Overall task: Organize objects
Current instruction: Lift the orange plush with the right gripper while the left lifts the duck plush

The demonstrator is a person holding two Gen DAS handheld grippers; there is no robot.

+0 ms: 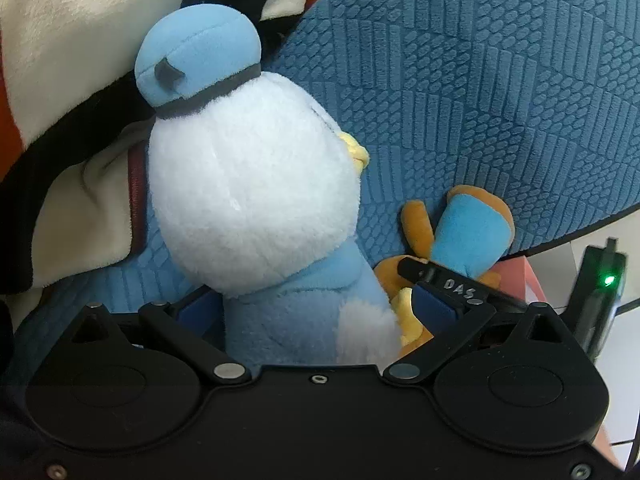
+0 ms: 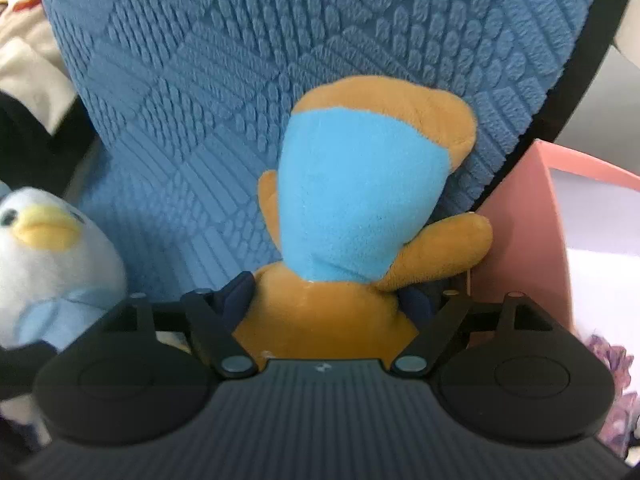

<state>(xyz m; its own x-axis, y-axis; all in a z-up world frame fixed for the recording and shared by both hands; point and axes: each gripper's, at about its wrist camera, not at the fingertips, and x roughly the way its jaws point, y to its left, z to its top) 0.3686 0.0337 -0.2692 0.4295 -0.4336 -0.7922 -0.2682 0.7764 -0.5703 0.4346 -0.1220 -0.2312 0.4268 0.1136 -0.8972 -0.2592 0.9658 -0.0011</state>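
My left gripper [image 1: 312, 304] is shut on a white duck plush [image 1: 256, 200] with a light blue cap and blue body, seen from behind, held upright against a blue textured cushion [image 1: 460, 80]. My right gripper [image 2: 328, 300] is shut on an orange plush [image 2: 360, 200] with a light blue head patch, also pressed against the cushion [image 2: 240, 60]. The orange plush [image 1: 468, 236] shows to the right in the left wrist view, with the right gripper's finger [image 1: 444, 280] on it. The duck's face [image 2: 52, 240] shows at the left of the right wrist view.
A large cream, black and orange plush [image 1: 60, 100] lies left of the duck. A pink box [image 2: 540, 220] stands right of the cushion. A purple patterned fabric [image 2: 612, 380] is at the lower right.
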